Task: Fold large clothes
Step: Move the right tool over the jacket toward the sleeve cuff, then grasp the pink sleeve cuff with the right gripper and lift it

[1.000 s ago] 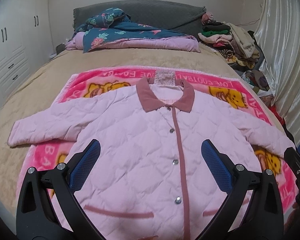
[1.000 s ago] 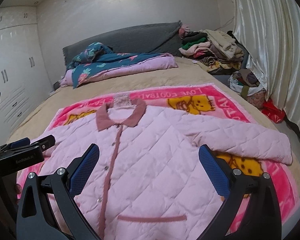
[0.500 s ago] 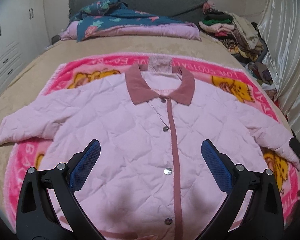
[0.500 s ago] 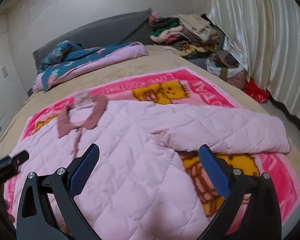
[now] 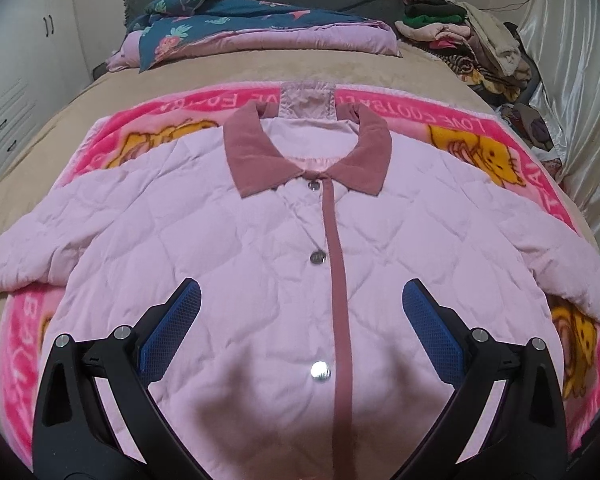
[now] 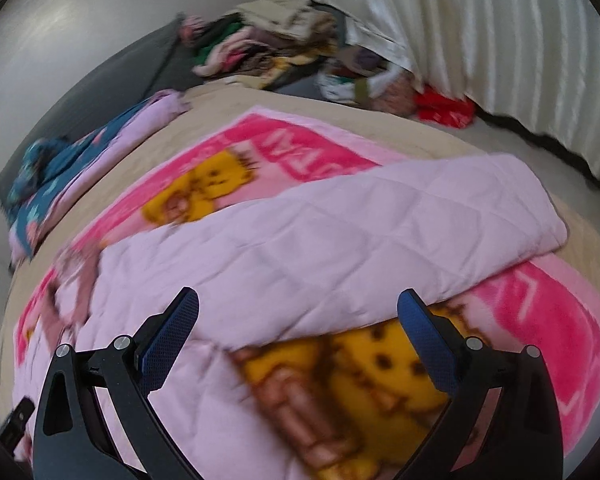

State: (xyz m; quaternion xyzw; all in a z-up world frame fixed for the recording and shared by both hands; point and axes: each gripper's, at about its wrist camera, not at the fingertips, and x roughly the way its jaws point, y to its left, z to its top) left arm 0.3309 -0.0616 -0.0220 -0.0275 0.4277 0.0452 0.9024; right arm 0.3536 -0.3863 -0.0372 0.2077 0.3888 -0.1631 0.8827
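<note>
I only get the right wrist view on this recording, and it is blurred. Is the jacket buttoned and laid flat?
Observer: Yes. In the left wrist view the pink quilted jacket lies face up, placket closed, collar spread flat.
Operator: Where is the other sleeve?
Observer: The left sleeve stretches out sideways, its cuff past the pink blanket onto the tan bedspread.
Operator: Is the left gripper holding anything?
Observer: No. The left gripper is open above the jacket's front, nothing between its fingers.
</note>
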